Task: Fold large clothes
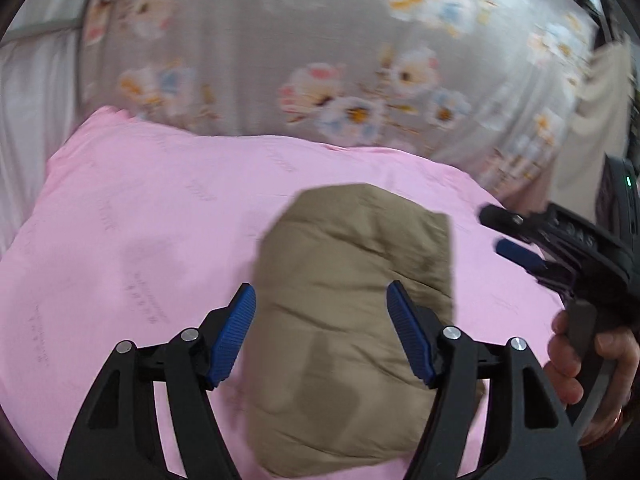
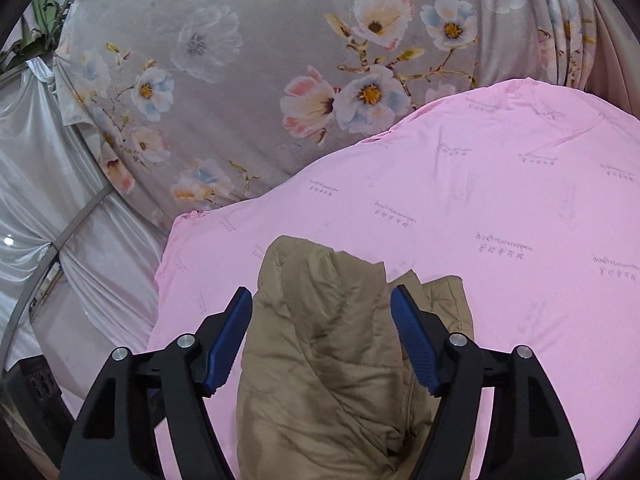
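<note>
A folded tan jacket point(image 1: 352, 320) lies on the pink sheet point(image 1: 140, 220); left gripper point(image 1: 322, 308) and right gripper point(image 2: 322, 308) hover above the jacket, fingers released.

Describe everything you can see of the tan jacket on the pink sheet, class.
The tan jacket is a padded, quilted garment with stitched seams, matte and puffy. It lies folded into a compact bundle on the pink sheet, with layered flaps at its far end. Neither the left gripper nor the right gripper grips it; both are open above it.
</note>
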